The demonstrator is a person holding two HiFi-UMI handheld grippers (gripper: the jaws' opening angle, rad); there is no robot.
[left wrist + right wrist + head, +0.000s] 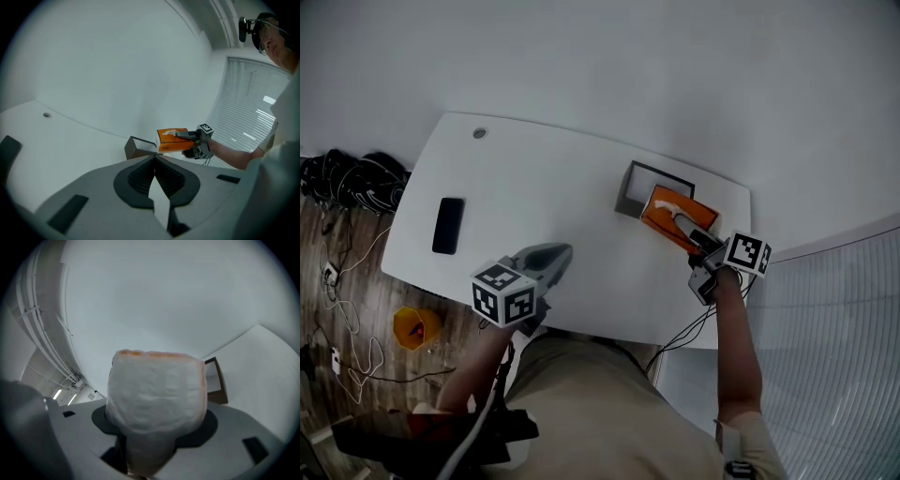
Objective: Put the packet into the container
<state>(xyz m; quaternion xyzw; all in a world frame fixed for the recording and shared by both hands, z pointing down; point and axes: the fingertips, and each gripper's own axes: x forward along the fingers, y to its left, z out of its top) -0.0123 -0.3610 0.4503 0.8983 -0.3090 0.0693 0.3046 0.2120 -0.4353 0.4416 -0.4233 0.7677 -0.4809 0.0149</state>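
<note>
One packet point(668, 212) sat clamped in the right tongs point(694, 232), just beside the container point(637, 193), not yet inside. Left tongs point(553, 255) were closed on nothing. Insertion and release were still to do.

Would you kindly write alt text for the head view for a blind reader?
The right gripper holds an orange packet beside a grey container on a white table; the left gripper, shut and empty, is nearer the person.

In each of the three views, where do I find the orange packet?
Head view: orange rectangular packet, right of centre.
Left gripper view: packet just right of centre, far off.
Right gripper view: packet fills the centre, pale end on.
Shared landmark: dark grey open container beside it.
</note>
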